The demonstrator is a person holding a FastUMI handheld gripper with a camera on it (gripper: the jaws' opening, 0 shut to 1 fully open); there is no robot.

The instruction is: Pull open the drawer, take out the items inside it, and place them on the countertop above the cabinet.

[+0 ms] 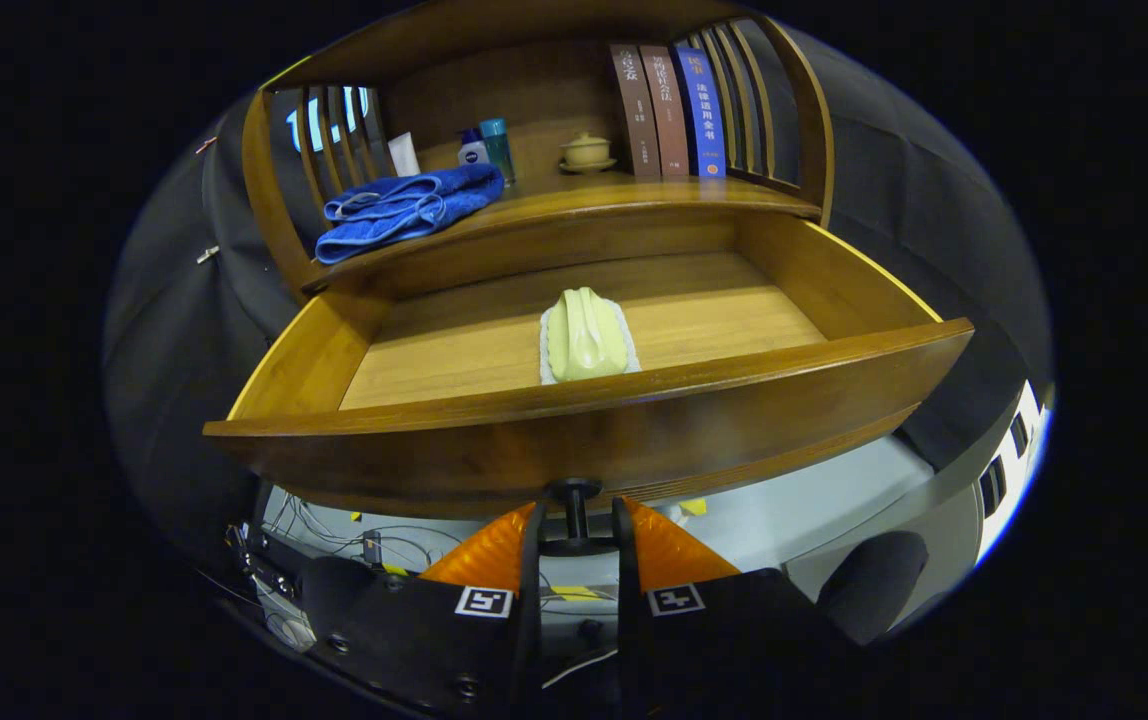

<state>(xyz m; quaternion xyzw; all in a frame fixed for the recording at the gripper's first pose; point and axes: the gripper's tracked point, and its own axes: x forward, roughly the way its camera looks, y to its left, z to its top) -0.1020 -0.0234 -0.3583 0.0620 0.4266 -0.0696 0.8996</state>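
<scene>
The wooden drawer (634, 440) stands pulled out of the cabinet, its inside in full sight. A pale green folded item (584, 335) on a white cloth lies on the drawer floor near the front wall. My gripper (575, 525) is below the drawer front, its orange fingers (494, 555) close on either side of the small dark knob (574, 490); they stand nearly shut around its stem. The countertop (614, 195) lies just beyond the drawer.
On the countertop lie a blue towel (404, 208), small bottles (489, 148), a tan lidded cup (586, 152) and three upright books (669, 110). Slatted wooden sides flank the shelf. Cables (334, 530) and a grey floor show under the drawer.
</scene>
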